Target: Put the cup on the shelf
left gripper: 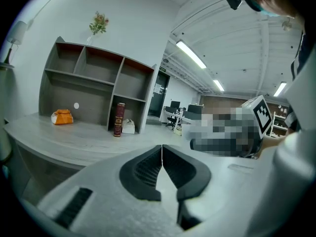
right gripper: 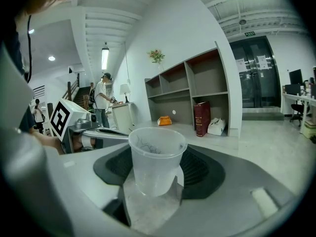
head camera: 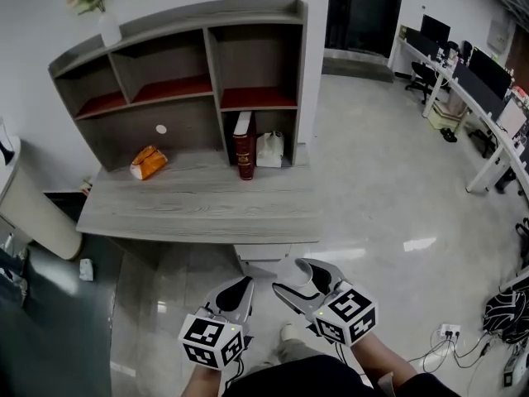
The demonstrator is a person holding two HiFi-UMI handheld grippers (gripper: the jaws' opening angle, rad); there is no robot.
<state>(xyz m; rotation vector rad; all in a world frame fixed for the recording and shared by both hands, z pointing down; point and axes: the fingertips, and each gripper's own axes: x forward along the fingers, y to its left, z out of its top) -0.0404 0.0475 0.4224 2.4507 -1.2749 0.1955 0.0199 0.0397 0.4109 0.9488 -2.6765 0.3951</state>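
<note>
Your right tongs [right gripper: 159, 168] gripped the cup [right gripper: 157, 154] low on its wall, sensible since it looked light, thin and crushable; your left tongs [left gripper: 162, 149] alongside were shut, empty.

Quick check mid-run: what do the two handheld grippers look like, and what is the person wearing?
The left gripper and right gripper match: pale grey-white moulded bodies, with black ribbed pads lining the jaws. Each carries a white cube printed with black square markers on its faces. The person's dark clothing shows at the bottom edge of the head view.
</note>
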